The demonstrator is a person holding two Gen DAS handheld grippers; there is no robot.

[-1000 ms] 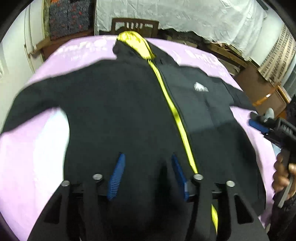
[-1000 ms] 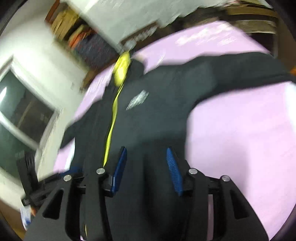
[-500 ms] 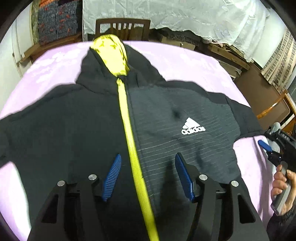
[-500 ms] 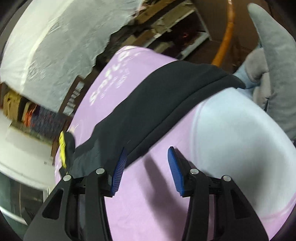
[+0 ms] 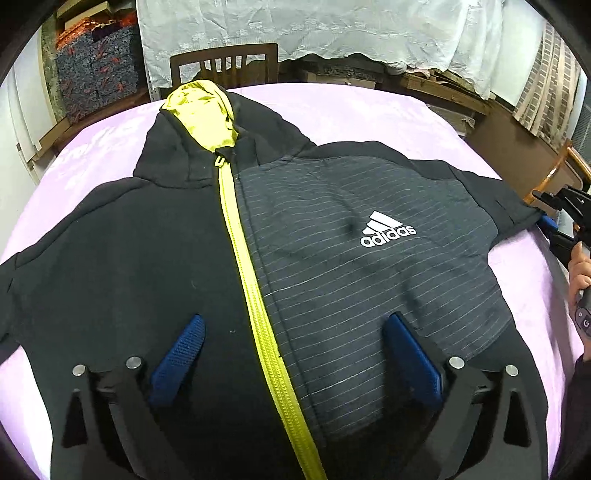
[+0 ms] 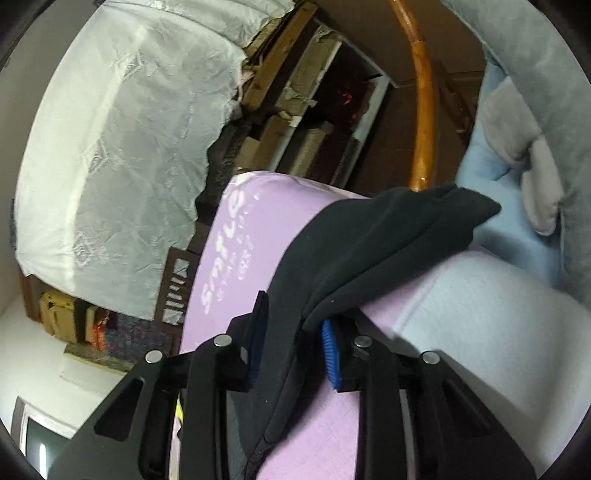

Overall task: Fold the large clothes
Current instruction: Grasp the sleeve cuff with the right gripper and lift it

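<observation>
A black hooded jacket [image 5: 332, 277] with a yellow zip and a white logo lies front up, spread across the purple-covered table [image 5: 369, 110]. My left gripper [image 5: 295, 319] hovers over its lower front, straddling the zip. Its jaws are opening wide and grip nothing. My right gripper [image 6: 293, 314] is at the table's right edge, also seen as the right gripper [image 5: 546, 221] at the cuff. Its jaws are closing, and the black sleeve [image 6: 388, 229] fills the gap between the blue pads. The sleeve's end hangs past the table edge.
A wooden chair [image 5: 225, 66] stands behind the table's far edge, under a white sheet [image 5: 332, 26]. A person's hand [image 5: 580, 273] holds the right gripper's handle. A grey and blue plush cushion [image 6: 517, 129] and a curved rattan bar [image 6: 423, 92] sit right of the table.
The left gripper's jaws spread much wider over the jacket. The right gripper rolled, went from mid-jacket to the right sleeve, and its jaws narrowed around the sleeve.
</observation>
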